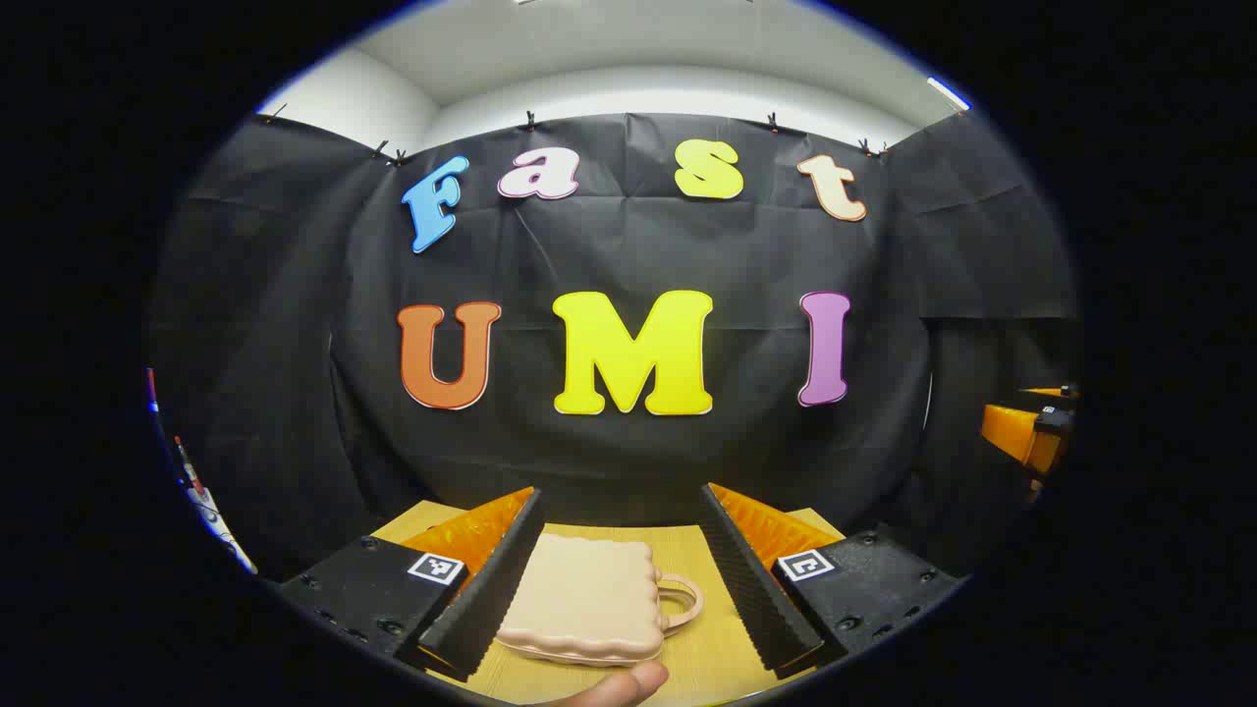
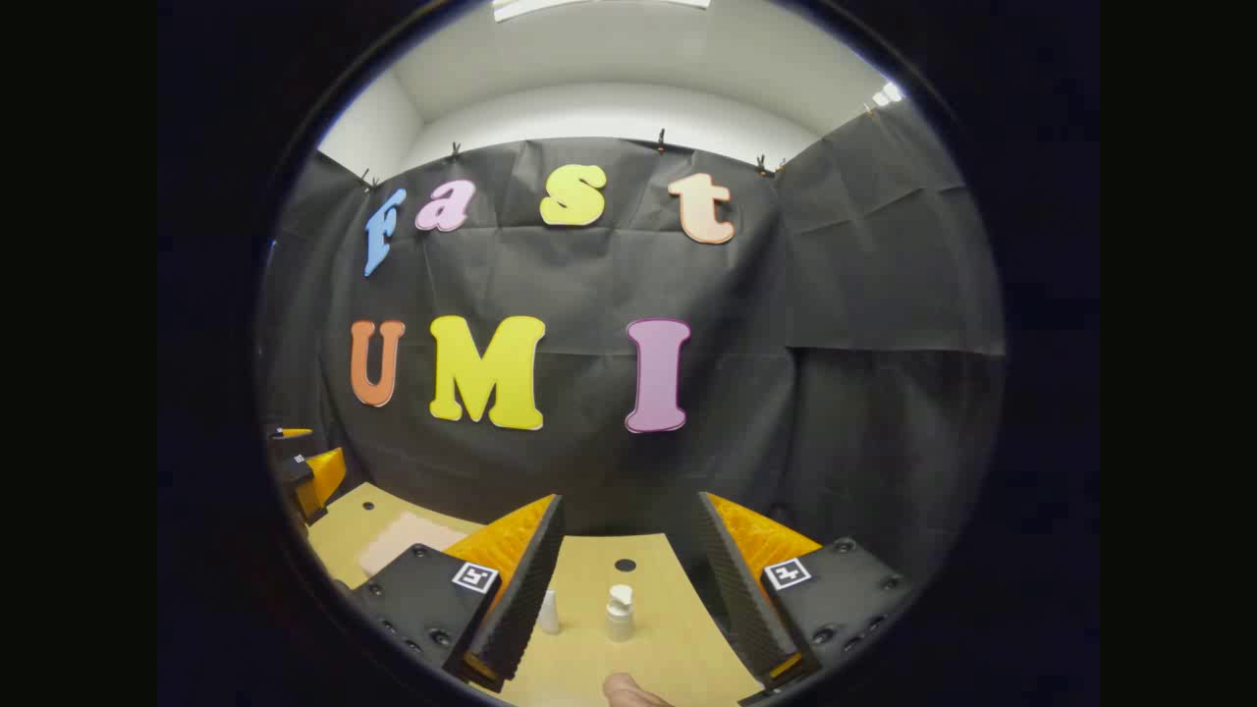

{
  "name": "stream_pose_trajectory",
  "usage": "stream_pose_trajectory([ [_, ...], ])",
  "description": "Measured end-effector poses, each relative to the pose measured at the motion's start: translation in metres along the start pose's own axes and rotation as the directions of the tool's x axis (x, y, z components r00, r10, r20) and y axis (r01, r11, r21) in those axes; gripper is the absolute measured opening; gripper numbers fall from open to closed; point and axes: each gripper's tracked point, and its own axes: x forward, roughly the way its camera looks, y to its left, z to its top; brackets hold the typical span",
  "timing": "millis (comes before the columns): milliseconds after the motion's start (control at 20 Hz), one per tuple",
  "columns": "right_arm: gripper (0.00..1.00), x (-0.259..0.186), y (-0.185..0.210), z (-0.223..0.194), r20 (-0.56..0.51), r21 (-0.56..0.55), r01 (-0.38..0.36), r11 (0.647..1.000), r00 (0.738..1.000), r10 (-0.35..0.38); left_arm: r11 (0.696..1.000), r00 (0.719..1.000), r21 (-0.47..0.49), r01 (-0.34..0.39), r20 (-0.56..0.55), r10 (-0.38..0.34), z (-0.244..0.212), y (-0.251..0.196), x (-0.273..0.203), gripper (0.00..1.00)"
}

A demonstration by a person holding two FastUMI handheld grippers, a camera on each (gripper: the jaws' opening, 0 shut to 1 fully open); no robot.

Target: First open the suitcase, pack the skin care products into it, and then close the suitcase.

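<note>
A closed suitcase [image 1: 579,599] and two small bottles [image 2: 619,612] [image 2: 548,611] are carried by the wooden bench [image 2: 589,668].

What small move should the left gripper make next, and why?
Probably lower the left gripper toward the suitcase to lift its lid. The pink case lies closed on the table between the open fingers, and the bottles stand unpacked ahead of the right gripper.

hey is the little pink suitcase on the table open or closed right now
Closed. In the left gripper view the suitcase lies flat on the table, its two halves together, between the open left claw fingers.
</note>
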Motion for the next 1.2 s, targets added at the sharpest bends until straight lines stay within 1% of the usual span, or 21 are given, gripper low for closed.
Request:
stream_pose_trajectory([
  [200, 0.8, 0.005, -0.006, -0.004, -0.013, -0.003, 0.009, 1.0, 1.0, -0.009, 1.0, 1.0, 0.003, 0.011, -0.007, -0.011, -0.006, -0.008, 0.006, 1.0],
  [250, 0.78, 0.007, -0.006, -0.006, -0.016, -0.005, 0.01, 1.0, 1.0, -0.01, 1.0, 1.0, 0.002, 0.011, -0.014, -0.011, -0.009, -0.01, 0.008, 1.0],
  [300, 0.8, 0.008, -0.007, -0.006, -0.019, -0.008, 0.007, 1.0, 1.0, -0.007, 1.0, 1.0, -0.002, 0.01, -0.019, -0.01, -0.01, -0.01, 0.009, 1.0],
  [450, 0.8, 0.011, -0.006, -0.007, -0.018, -0.012, 0.0, 1.0, 1.0, 0.0, 1.0, 1.0, -0.009, 0.008, -0.027, -0.009, -0.014, -0.013, 0.012, 1.0],
  [500, 0.78, 0.014, -0.006, -0.007, -0.019, -0.011, -0.001, 1.0, 1.0, 0.0, 1.0, 0.999, -0.006, 0.007, -0.032, -0.007, -0.016, -0.013, 0.013, 1.0],
  [550, 0.8, 0.015, -0.006, -0.008, -0.023, -0.01, -0.005, 1.0, 1.0, 0.005, 1.0, 0.999, -0.003, 0.004, -0.038, -0.005, -0.018, -0.013, 0.016, 1.0],
  [800, 0.8, 0.028, -0.005, -0.011, -0.033, -0.013, -0.015, 1.0, 0.999, 0.014, 1.0, 0.998, 0.003, 0.006, -0.057, -0.006, -0.026, -0.016, 0.025, 1.0],
  [900, 0.8, 0.033, -0.006, -0.012, -0.039, -0.014, -0.011, 1.0, 0.999, 0.011, 1.0, 0.999, 0.03, -0.007, -0.052, 0.009, -0.03, -0.014, 0.031, 1.0],
  [1050, 0.78, 0.037, -0.012, -0.02, -0.057, -0.017, 0.002, 1.0, 0.998, -0.003, 0.989, 0.997, 0.147, -0.035, -0.067, 0.045, -0.054, -0.011, 0.043, 1.0],
  [1200, 0.8, 0.037, -0.019, -0.029, -0.074, -0.038, 0.016, 0.999, 0.997, -0.019, 0.981, 0.993, 0.195, -0.009, -0.118, 0.033, -0.095, -0.017, 0.053, 1.0],
])
